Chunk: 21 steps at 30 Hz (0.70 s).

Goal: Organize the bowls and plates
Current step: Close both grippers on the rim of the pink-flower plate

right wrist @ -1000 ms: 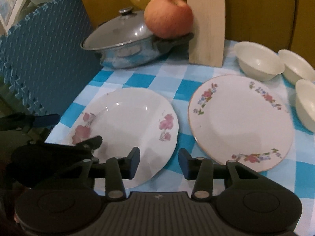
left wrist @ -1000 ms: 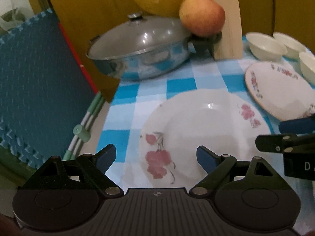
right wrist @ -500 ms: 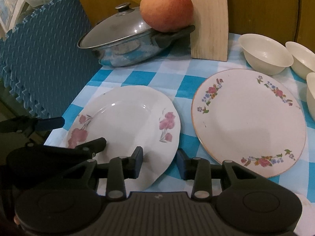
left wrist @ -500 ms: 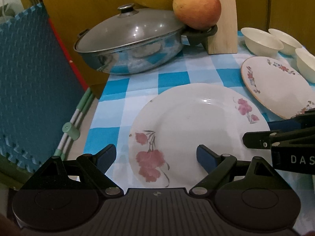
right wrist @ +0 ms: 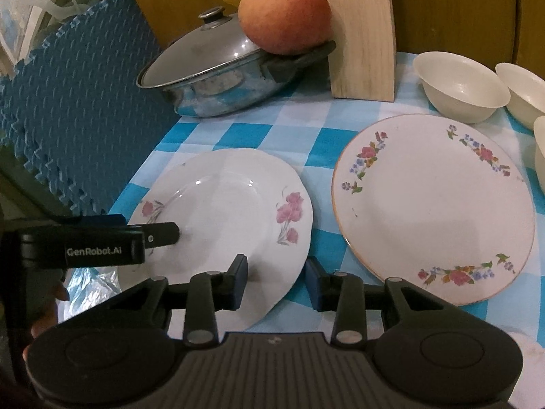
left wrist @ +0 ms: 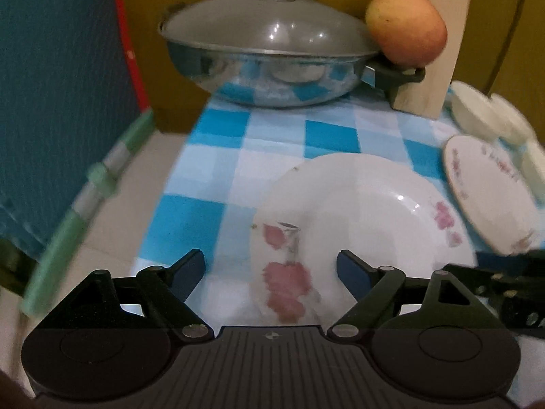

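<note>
A white plate with pink flowers [left wrist: 361, 218] [right wrist: 224, 211] lies on the checked cloth. My left gripper [left wrist: 270, 266] is open, its fingers either side of the plate's near-left rim. It shows from the side in the right wrist view [right wrist: 160, 233]. My right gripper [right wrist: 276, 281] is open around the plate's near-right rim, one finger over the plate, one beside it. A second plate with a floral border [right wrist: 432, 204] [left wrist: 490, 201] lies to the right. Three white bowls [right wrist: 460, 87] stand behind it.
A lidded steel pan [left wrist: 269, 61] [right wrist: 218, 71] stands at the back with an apple [right wrist: 284, 17] on its handle, next to a wooden board [right wrist: 361, 34]. A blue foam mat [right wrist: 68, 136] stands at the table's left edge.
My left gripper has swung left and lower toward the plate's left rim, with motion blur. My right gripper has closed in on the plate's near-right rim.
</note>
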Each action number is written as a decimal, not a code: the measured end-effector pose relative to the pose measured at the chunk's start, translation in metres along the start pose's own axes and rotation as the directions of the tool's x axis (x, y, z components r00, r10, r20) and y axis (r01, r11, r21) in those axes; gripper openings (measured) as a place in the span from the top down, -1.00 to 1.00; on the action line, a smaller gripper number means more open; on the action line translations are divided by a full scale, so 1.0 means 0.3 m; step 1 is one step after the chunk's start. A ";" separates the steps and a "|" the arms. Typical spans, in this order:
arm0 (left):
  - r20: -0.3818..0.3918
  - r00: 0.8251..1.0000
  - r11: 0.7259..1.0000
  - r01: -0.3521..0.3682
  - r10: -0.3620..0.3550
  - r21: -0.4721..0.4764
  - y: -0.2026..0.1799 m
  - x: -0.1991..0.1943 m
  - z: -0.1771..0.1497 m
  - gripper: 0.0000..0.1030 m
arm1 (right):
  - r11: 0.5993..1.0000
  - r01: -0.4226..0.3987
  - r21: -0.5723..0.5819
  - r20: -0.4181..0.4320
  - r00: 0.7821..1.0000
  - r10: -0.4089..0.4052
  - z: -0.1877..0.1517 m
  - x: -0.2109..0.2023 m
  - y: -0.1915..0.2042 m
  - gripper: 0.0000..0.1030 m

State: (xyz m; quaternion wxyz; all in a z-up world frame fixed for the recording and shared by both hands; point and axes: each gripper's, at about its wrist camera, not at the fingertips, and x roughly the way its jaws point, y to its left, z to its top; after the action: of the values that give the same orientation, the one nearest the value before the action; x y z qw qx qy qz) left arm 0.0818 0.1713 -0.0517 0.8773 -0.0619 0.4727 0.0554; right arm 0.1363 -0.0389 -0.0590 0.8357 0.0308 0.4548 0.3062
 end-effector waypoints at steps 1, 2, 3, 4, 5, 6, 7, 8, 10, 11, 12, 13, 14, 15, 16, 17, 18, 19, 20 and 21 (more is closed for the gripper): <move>0.005 1.000 1.000 -0.002 0.002 0.004 -0.006 0.003 0.003 -0.70 | 1.000 0.002 -0.005 0.004 1.000 -0.002 0.000 0.001 0.001 0.41; 0.012 1.000 1.000 0.006 -0.006 0.019 -0.016 0.006 0.006 -0.65 | 1.000 0.000 -0.002 0.009 1.000 0.000 -0.002 0.001 -0.001 0.43; 0.016 1.000 0.999 0.021 -0.021 0.030 -0.027 0.009 0.010 -0.61 | 1.000 -0.003 0.002 0.013 1.000 0.003 -0.004 -0.001 -0.004 0.45; 0.019 0.999 0.999 0.027 -0.028 0.041 -0.038 0.010 0.012 -0.57 | 1.000 -0.009 0.005 0.017 1.000 0.009 -0.006 -0.002 -0.008 0.46; 0.023 0.999 0.998 0.036 -0.038 0.055 -0.049 0.010 0.014 -0.52 | 1.000 -0.018 0.013 0.021 1.000 0.017 -0.007 -0.004 -0.016 0.49; 0.025 0.999 0.998 0.028 -0.030 0.063 -0.056 0.008 0.014 -0.52 | 0.999 -0.029 0.025 0.023 0.999 0.028 -0.007 -0.004 -0.026 0.52; 0.025 0.999 0.998 0.029 -0.030 0.057 -0.054 0.007 0.012 -0.52 | 0.998 -0.037 0.041 0.023 0.999 0.036 -0.006 -0.005 -0.035 0.53; 0.024 0.999 0.998 0.031 -0.032 0.050 -0.052 0.005 0.009 -0.51 | 0.998 -0.039 0.055 0.023 0.999 0.038 -0.004 -0.005 -0.039 0.55; 0.029 0.999 0.998 0.027 -0.029 0.058 -0.056 -0.003 -0.001 -0.51 | 0.998 -0.028 0.051 0.027 0.999 0.026 -0.005 -0.008 -0.033 0.55; 0.031 0.999 0.998 0.025 -0.027 0.060 -0.060 -0.006 -0.006 -0.51 | 0.998 -0.021 0.051 0.029 0.999 0.020 -0.007 -0.010 -0.029 0.55; 0.030 0.999 0.998 0.023 -0.025 0.062 -0.064 -0.008 -0.009 -0.51 | 0.999 -0.018 0.051 0.028 0.999 0.017 -0.010 -0.012 -0.029 0.55; 0.028 0.999 0.998 0.023 -0.025 0.064 -0.066 -0.011 -0.012 -0.51 | 0.999 -0.018 0.047 0.025 1.000 0.017 -0.012 -0.016 -0.028 0.55; 0.025 0.999 0.998 0.024 -0.026 0.062 -0.065 -0.012 -0.014 -0.50 | 0.999 -0.019 0.049 0.022 1.000 0.018 -0.014 -0.020 -0.029 0.55; 0.023 0.999 0.998 0.025 -0.026 0.065 -0.067 -0.015 -0.019 -0.50 | 0.999 -0.017 0.052 0.019 1.000 0.016 -0.018 -0.025 -0.031 0.55; 0.019 0.999 0.997 0.028 -0.029 0.071 -0.070 -0.017 -0.021 -0.50 | 0.999 -0.011 0.047 0.017 1.000 0.011 -0.022 -0.031 -0.030 0.55; 0.015 0.999 0.997 0.035 -0.036 0.076 -0.071 -0.023 -0.029 -0.48 | 0.999 -0.010 0.042 0.016 1.000 0.009 -0.027 -0.036 -0.030 0.55; 0.012 0.999 0.996 0.040 -0.041 0.080 -0.072 -0.029 -0.039 -0.48 | 0.999 -0.011 0.042 0.011 1.000 0.010 -0.031 -0.040 -0.031 0.55; 0.009 0.999 0.995 0.042 -0.043 0.087 -0.074 -0.037 -0.050 -0.48 | 0.999 -0.013 0.044 0.003 1.000 0.013 -0.037 -0.044 -0.031 0.55; 0.007 0.999 0.995 0.042 -0.043 0.094 -0.078 -0.042 -0.059 -0.48 | 1.000 -0.014 0.028 -0.005 1.000 0.014 -0.044 -0.048 -0.026 0.54; 0.004 0.999 0.994 0.042 -0.043 0.100 -0.079 -0.047 -0.070 -0.48 | 1.000 -0.014 0.005 -0.011 1.000 0.014 -0.048 -0.052 -0.020 0.53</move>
State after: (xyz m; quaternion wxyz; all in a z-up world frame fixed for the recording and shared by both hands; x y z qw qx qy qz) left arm 0.0606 0.1439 -0.0500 0.8817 -0.0279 0.4708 0.0131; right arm 0.1219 -0.0553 -0.0579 0.8310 0.0341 0.4599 0.3111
